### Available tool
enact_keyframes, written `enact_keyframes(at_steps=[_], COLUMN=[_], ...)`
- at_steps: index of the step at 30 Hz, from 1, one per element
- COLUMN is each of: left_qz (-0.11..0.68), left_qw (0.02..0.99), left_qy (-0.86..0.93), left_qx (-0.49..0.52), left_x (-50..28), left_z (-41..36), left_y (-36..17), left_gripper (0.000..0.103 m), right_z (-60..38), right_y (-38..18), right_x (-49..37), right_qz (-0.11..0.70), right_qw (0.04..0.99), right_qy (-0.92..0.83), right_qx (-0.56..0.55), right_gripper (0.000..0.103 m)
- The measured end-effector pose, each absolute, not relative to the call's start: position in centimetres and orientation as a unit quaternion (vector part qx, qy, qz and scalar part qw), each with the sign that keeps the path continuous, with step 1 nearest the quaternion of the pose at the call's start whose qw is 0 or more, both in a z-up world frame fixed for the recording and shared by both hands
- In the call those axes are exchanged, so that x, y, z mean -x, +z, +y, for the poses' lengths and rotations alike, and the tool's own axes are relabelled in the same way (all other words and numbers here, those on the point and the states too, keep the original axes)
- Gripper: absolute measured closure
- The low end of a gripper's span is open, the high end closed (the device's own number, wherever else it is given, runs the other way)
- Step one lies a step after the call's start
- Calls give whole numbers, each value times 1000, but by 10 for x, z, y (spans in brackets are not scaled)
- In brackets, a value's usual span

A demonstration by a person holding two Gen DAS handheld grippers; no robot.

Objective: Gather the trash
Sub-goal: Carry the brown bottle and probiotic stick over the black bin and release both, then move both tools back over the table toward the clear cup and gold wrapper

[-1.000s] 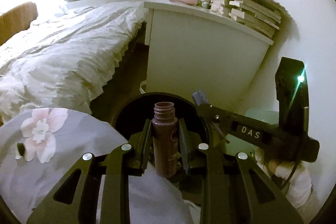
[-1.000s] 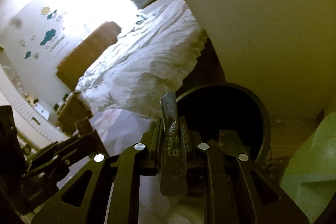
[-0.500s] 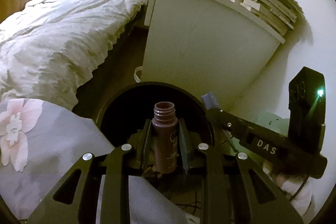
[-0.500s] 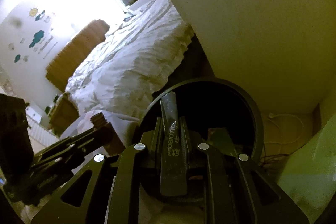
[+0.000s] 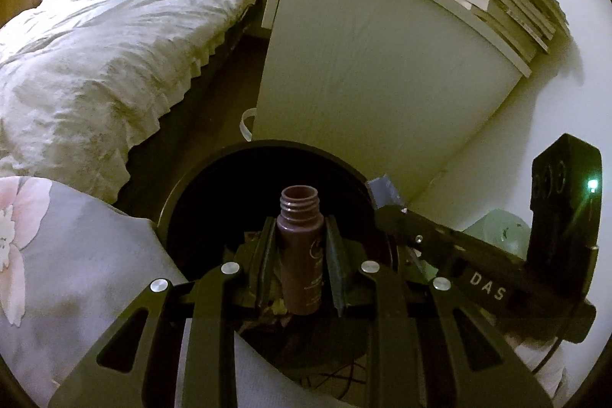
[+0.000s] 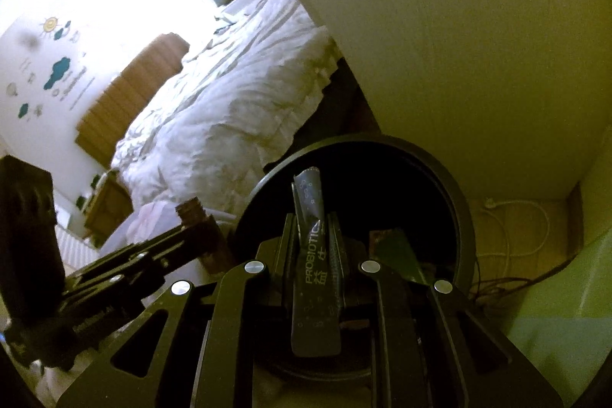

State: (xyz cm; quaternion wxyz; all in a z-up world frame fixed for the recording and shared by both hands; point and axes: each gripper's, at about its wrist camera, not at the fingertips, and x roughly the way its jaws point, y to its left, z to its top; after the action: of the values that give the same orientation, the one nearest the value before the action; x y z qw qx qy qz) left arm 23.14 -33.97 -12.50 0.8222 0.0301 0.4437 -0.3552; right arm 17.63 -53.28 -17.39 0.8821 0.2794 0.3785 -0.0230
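My left claw (image 5: 299,264) grips a small brown capless bottle (image 5: 299,255) upright, over the black bin (image 5: 264,155) beside the white cabinet (image 5: 363,71). My right claw (image 6: 314,255) pinches a dark probiotic sachet (image 6: 311,255) above the same opening. To drop cleanly I'd keep both inside the rim, claws apart, then release one at a time.
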Motion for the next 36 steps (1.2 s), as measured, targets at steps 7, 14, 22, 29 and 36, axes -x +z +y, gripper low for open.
enact_keyframes(at_steps=[7,14,22,29,36], left_qz=[443,438,413,397,407], left_qw=[822,830,851,867,875], left_qy=[-356,-343,-320,-300,-262], left_qx=[-35,-41,-46,-38,-6], left_x=[-231,-233,-224,-215,-216], left_z=[-345,-348,-333,-305,-250], left_y=[-126,-123,-108,-93,-91], left_gripper=[78,74,39,26,26], right_z=[-534,-532,-528,-508,-467], right_y=[-175,-178,-173,-168,-162], right_x=[-177,-181,-171,-166,-168], right_qz=[380,386,373,381,399], right_qw=[881,880,880,881,882], right_qy=[-25,-43,-51,-28,12], right_qx=[-279,-274,-289,-279,-251], right_gripper=[86,75,37,37,37])
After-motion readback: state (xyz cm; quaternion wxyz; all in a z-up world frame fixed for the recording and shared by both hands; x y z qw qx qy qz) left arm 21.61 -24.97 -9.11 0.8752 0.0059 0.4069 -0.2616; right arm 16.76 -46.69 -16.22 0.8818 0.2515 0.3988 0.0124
